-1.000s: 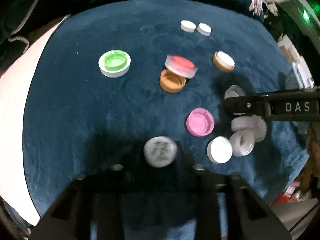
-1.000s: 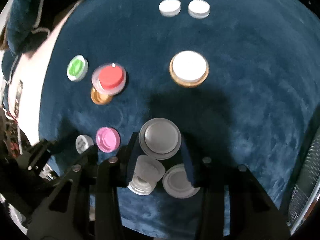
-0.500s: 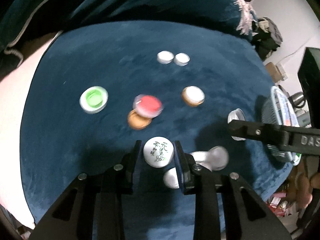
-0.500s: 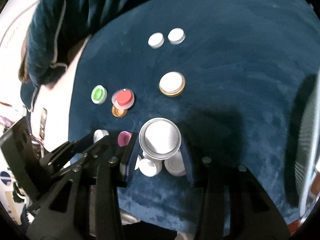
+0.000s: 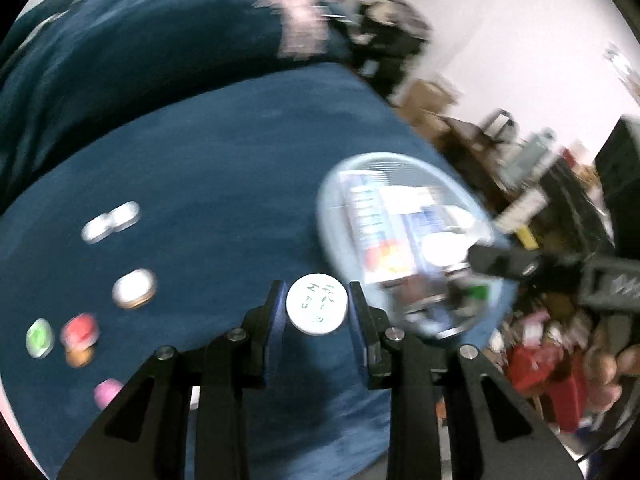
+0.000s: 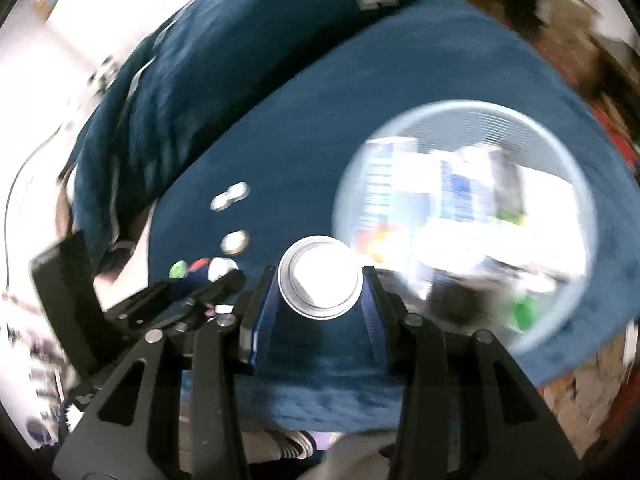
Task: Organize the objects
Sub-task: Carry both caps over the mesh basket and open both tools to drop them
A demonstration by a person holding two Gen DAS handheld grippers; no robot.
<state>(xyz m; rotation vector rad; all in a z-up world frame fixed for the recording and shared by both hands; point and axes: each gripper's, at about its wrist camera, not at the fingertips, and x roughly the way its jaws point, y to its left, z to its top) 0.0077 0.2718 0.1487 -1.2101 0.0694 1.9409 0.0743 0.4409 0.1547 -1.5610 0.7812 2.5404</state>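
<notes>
My left gripper (image 5: 317,309) is shut on a white cap with green writing (image 5: 317,309), lifted above the dark blue cloth. My right gripper (image 6: 319,283) is shut on a wider silver-rimmed white lid (image 6: 319,283), also held up in the air. A pale blue round basket (image 5: 340,188) holding packets sits at the cloth's right side, just beyond both held lids; in the right wrist view the basket (image 6: 576,176) fills the right half. The right gripper's finger (image 5: 504,260) shows in front of the basket in the left wrist view.
Loose lids stay on the blue cloth (image 5: 224,160): two white ones (image 5: 110,222), a brown-rimmed white one (image 5: 134,289), a green one (image 5: 39,338), a red one (image 5: 80,330), a pink one (image 5: 107,392). Clutter lies beyond the cloth's right edge. A shoe (image 6: 294,446) shows below.
Both grippers have risen off the cloth with their lids and swung right toward the basket, which has come into full view. The loose lids now lie far to the left.
</notes>
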